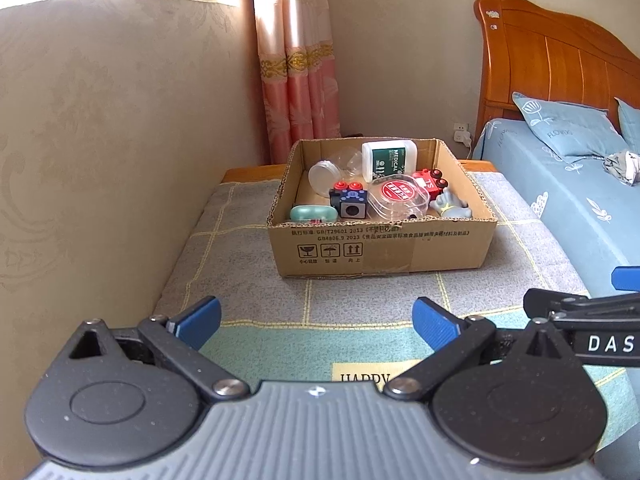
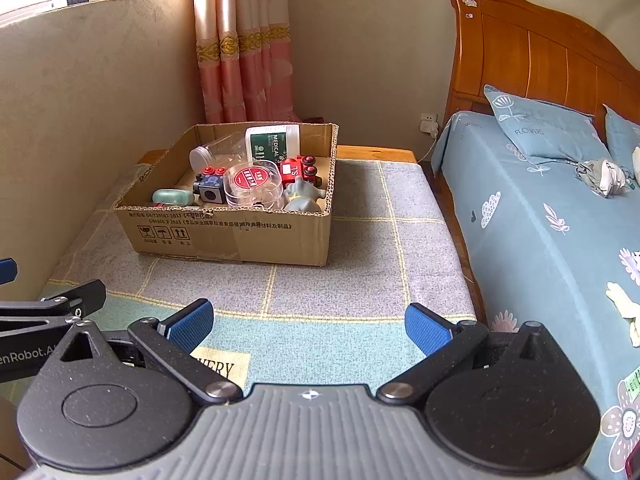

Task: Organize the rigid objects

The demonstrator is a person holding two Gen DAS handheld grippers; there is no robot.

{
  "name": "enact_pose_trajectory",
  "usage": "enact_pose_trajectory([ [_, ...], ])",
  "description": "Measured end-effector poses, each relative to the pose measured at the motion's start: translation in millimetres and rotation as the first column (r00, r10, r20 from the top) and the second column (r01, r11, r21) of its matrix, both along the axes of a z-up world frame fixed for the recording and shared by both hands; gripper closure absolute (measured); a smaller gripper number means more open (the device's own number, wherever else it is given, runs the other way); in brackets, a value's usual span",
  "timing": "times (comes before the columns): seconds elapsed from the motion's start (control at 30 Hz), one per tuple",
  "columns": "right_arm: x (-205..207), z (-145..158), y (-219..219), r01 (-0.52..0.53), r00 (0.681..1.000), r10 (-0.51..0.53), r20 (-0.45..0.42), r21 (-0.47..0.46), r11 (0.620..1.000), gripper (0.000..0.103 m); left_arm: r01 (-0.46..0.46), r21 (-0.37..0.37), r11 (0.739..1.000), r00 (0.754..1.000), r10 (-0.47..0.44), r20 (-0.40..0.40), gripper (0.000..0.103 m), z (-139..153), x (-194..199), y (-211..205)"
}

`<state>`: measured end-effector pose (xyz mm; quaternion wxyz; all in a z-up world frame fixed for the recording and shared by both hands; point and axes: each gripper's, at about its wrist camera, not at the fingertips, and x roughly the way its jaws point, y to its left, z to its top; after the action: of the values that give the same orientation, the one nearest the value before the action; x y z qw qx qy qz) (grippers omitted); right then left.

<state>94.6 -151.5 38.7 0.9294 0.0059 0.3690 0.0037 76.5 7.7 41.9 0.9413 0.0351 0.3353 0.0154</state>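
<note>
Since every loose thing already lies inside the cardboard box on the checked mat, with nothing visible on the mat around it, the sorting looks done or close to it — what remains, by my guess, is tidying what sits inside. Both tools hang back from the box, well short of it: the left gripper has its blue pads spread wide and empty, and the right gripper is likewise spread with nothing between its pads.

For a clean reach, I would come in over the near wall from above, not through it, and pinch one item at a time. The round clear case leans on its neighbours and may slide, so take it across its rim. The white bottle lies against the back wall; grip it across the body.

Readable writing: "MEDICAL" on the bottle's green label, "TS" on the red toy truck, "GB/T29601 2013" and "GB4806.9 2023" on the box front — beside the fragile, umbrella and this-way-up marks. The mat shows "HAPPY" and "EVERY"; the tools show "DAS" and "enRobot.A".
</note>
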Motion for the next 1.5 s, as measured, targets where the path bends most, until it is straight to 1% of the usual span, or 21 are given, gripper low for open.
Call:
enact_pose_trajectory([
  [0.57,-2.0,4.6,3.2,-0.004,1.000,0.004,0.013,-0.003,1.000,0.000,-0.005,0.008,1.000,1.000,0.004,0.008,0.002,3.6,-5.5,1.3],
  [1.5,-1.0,6.1,2.7,0.001,1.000,-0.001,0.014,-0.007,1.000,0.000,-0.013,0.026,1.000,1.000,0.013,0.012,0.002,5.5,-3.1,0.3],
])
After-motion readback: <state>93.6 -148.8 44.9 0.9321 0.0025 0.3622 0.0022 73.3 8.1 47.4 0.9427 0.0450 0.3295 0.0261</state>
